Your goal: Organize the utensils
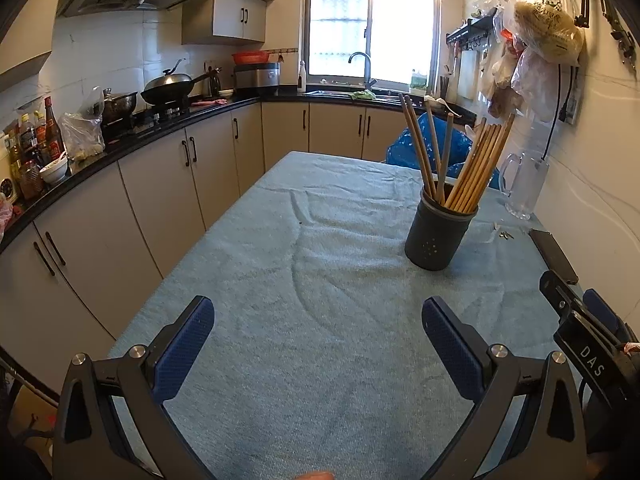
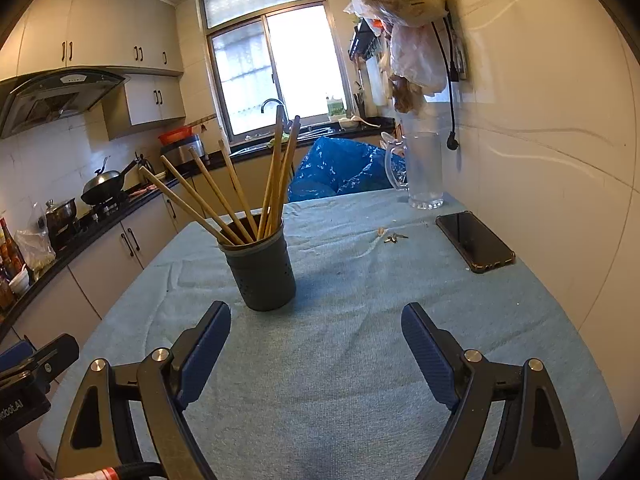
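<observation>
At two o'clock from the left claw (image 1: 318,322), spread apart and empty, a dark grey perforated plastic holder (image 1: 439,233) keeps wooden chopsticks (image 1: 472,168) upright on the blue-towelled counter (image 1: 280,264). From the right claw (image 2: 316,330), likewise apart, the holder (image 2: 262,270) sits at eleven o'clock, chopsticks (image 2: 240,196) fanned loosely.

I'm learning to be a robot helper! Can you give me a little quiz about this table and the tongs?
1. True or false: the chopsticks stand in the dark holder.
2. What lies nearest the phone? A) keys B) a spoon C) a plate
3. Fill in: both the left tongs and the right tongs are ____ and hold nothing.

Key: 1 true. 2 A: the keys lie on the blue cloth beside the phone; the clear jug stands farther back. 3 open.
</observation>
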`<state>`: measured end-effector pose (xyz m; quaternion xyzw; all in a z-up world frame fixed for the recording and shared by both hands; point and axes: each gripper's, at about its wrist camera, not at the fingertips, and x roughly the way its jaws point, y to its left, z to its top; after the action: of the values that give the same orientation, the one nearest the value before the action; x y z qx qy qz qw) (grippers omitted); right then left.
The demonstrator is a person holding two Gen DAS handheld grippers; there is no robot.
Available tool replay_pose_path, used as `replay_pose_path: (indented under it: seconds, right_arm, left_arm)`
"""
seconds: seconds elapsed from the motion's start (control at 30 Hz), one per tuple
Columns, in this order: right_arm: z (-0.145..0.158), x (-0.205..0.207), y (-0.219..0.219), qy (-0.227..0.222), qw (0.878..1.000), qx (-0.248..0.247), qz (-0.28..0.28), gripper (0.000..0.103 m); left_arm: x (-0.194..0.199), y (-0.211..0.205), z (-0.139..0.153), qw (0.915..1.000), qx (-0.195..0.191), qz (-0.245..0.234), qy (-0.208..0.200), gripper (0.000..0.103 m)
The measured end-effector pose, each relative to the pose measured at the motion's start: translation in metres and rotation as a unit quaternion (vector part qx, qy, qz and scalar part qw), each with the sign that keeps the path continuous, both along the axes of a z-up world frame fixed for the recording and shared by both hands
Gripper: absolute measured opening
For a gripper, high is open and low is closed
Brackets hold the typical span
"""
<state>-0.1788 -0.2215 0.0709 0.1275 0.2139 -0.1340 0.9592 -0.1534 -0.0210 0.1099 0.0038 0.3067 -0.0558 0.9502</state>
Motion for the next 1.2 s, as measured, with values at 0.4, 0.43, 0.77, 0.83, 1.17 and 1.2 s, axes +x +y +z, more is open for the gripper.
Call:
replay_pose_path:
  seconds: [0.4, 0.43, 0.77, 0.83, 1.17, 1.2]
  right_arm:
    - [0.003, -0.001, 0.008, -0.002, 1.0, -0.021, 0.002, 0.092]
    - [0.003, -0.001, 0.008, -0.002, 1.0, -0.021, 0.003, 0.092]
    - [0.002, -0.002, 0.009, 0.001, 1.0, -0.023, 0.003, 0.093]
    - [0.001, -0.001, 0.01, 0.002, 1.0, -0.022, 0.003, 0.093]
    - [-0.001, 0.0, 0.013, 0.004, 1.0, -0.025, 0.005, 0.093]
    - [-0.001, 0.0, 0.013, 0.004, 1.0, -0.025, 0.005, 0.093]
  left_arm:
    - [0.001, 0.0, -0.003, 1.0, 0.0, -0.005, 0.008, 0.103]
    - [0.001, 0.0, -0.003, 1.0, 0.001, -0.004, 0.008, 0.103]
    - [0.003, 0.0, -0.006, 0.9999, -0.004, -0.004, 0.015, 0.103]
    - [0.004, 0.0, -0.007, 0.9999, -0.004, -0.005, 0.016, 0.103]
    - [0.004, -0.001, -0.01, 0.9997, -0.006, -0.01, 0.022, 0.103]
    - [0.004, -0.001, -0.01, 0.9997, -0.006, -0.011, 0.023, 0.103]
